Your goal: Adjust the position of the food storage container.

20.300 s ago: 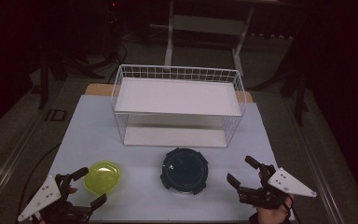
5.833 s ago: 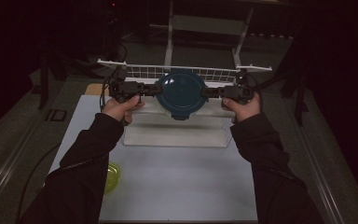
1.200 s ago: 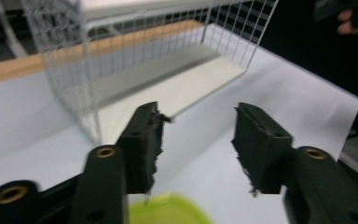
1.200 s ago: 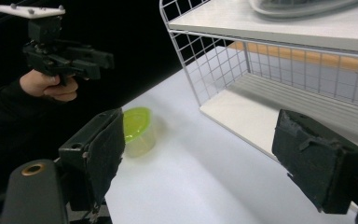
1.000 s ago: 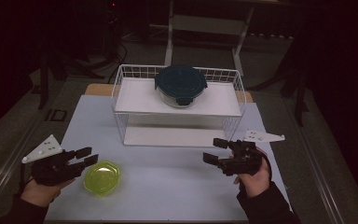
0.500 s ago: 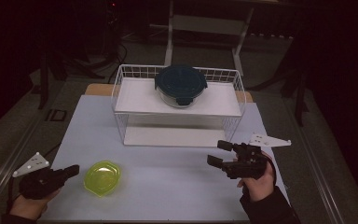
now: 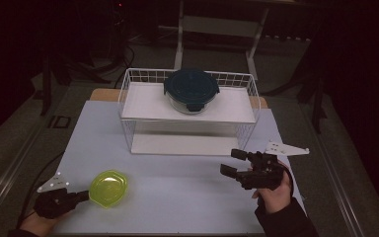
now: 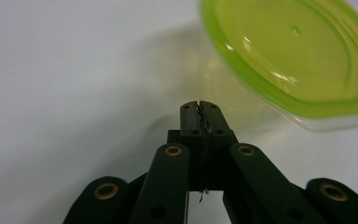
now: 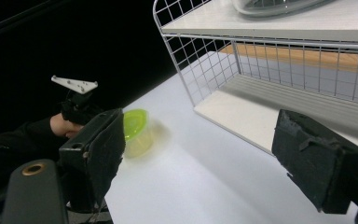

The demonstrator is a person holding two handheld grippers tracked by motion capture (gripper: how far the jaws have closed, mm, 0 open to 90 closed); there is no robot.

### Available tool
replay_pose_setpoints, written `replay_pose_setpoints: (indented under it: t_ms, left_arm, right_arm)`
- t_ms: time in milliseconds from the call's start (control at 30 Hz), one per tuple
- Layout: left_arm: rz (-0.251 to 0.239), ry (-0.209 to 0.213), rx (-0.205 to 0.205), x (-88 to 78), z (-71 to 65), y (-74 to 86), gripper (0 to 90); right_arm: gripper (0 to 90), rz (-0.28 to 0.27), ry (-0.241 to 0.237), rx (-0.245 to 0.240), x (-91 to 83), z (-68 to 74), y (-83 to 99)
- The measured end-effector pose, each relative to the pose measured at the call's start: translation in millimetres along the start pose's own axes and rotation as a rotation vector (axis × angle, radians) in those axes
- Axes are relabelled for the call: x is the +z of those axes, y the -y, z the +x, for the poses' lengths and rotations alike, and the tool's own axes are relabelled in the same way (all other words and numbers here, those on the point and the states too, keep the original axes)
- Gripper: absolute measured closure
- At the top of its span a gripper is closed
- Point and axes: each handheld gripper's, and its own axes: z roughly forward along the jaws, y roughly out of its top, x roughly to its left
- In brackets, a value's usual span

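Two containers sit apart on the table (image 7: 187, 197). The wire rack (image 7: 128, 106) at 12 o'clock carries the dark-lidded glass bowl (image 7: 191, 90) on its upper shelf. The yellow-green container (image 7: 108, 187) rests at 7 o'clock. The right gripper (image 7: 236, 163), at 4 o'clock, gapes wide and empty. The left gripper (image 8: 199, 108) has just been closing; its jaws meet on nothing, just beside the yellow-green container.
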Motion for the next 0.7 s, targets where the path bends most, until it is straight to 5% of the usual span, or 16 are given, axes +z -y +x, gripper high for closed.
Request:
replay_pose_setpoints:
  t_ms: [467, 700]
  left_arm:
    - [0.035, 0.103, 0.054, 21.5, -20.6, -10.1, 88.9]
    - [0.034, 0.094, 0.065, 27.6, -20.8, -18.2, 88.9]
  right_arm:
    - [16.9, -0.005, 0.009, 0.004, -3.3, -2.4, -0.1]
    - [16.8, 0.0, 0.025, 0.003, -4.1, -2.8, 0.9]
